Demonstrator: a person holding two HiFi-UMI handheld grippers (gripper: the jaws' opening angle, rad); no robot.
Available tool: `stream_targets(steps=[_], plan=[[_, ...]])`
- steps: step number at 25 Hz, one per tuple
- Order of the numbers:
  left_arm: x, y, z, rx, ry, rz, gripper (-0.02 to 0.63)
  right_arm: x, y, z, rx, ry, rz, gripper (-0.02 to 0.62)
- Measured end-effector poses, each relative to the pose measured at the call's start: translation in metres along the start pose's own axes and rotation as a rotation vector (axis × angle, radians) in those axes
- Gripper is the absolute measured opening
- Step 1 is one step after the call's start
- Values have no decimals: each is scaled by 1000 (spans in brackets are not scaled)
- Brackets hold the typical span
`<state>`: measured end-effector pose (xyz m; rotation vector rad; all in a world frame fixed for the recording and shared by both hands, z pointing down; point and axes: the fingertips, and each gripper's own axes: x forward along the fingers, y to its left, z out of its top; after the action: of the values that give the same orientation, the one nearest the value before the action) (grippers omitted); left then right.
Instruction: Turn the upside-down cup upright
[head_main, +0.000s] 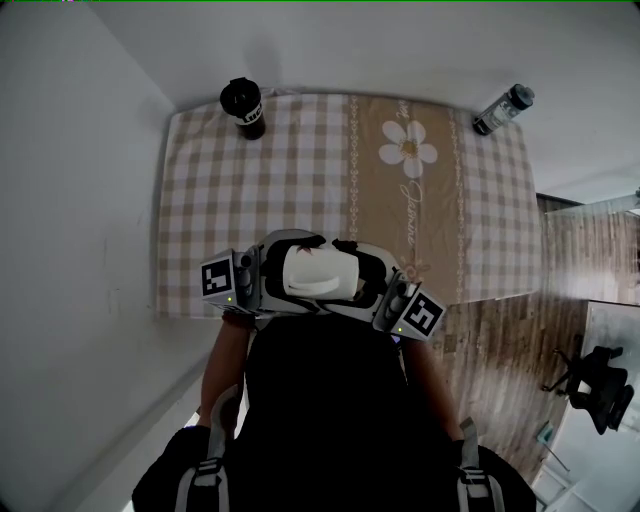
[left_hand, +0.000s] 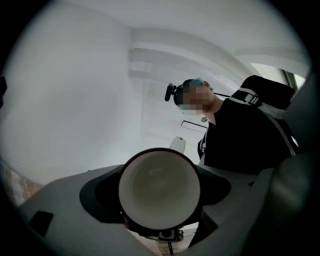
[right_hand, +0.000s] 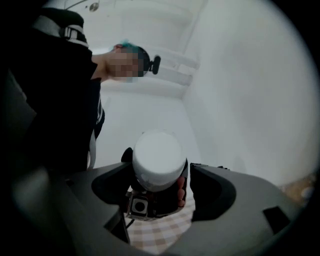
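Note:
A white cup (head_main: 320, 272) lies on its side in the air over the near edge of the checked table (head_main: 300, 170). My left gripper (head_main: 275, 272) and right gripper (head_main: 372, 285) face each other with the cup between them. In the left gripper view the cup's open mouth (left_hand: 159, 189) faces the camera, and the left gripper (left_hand: 160, 192) has its dark pads against both sides of the rim. In the right gripper view the cup's flat base (right_hand: 157, 160) faces the camera, and the right gripper (right_hand: 161, 177) fits closely round it.
A black tumbler (head_main: 243, 107) stands at the table's far left corner and a clear bottle (head_main: 503, 108) at the far right corner. A white wall runs along the table's left side. A black office chair (head_main: 600, 385) stands on the wooden floor at right.

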<state>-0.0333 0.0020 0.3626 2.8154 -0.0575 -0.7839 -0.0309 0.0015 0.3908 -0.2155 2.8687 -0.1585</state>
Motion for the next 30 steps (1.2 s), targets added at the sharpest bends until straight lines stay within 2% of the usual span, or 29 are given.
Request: stream_targets(steps=[2,5,11,14,17,20,25,30], plan=[[0,2,-1,6,-9,9,425,1,0,5,72,-64,10,364],[1,3,-1,32,-10,31,425,2,-1,11,126,-114,14,347],[3,2,7,176,-29,98,425,-1,-8,13,278,-199,17,333],[5,2,5,187,-20,103,425,-3,-10,14,386,-263,35,328],[4,3,2,195,-8,115,425,-4,-12,15,442,-283,37,328],[3,6,-3,215,39,133,425,-3,-15,13,456,-263,32,330],[3,15,-25,291,209,173,425,-4,-24,7,461,-224,-13,348],[5,13,-31,316,258,182,426,-6,-21,11,422,-224,-55,350]])
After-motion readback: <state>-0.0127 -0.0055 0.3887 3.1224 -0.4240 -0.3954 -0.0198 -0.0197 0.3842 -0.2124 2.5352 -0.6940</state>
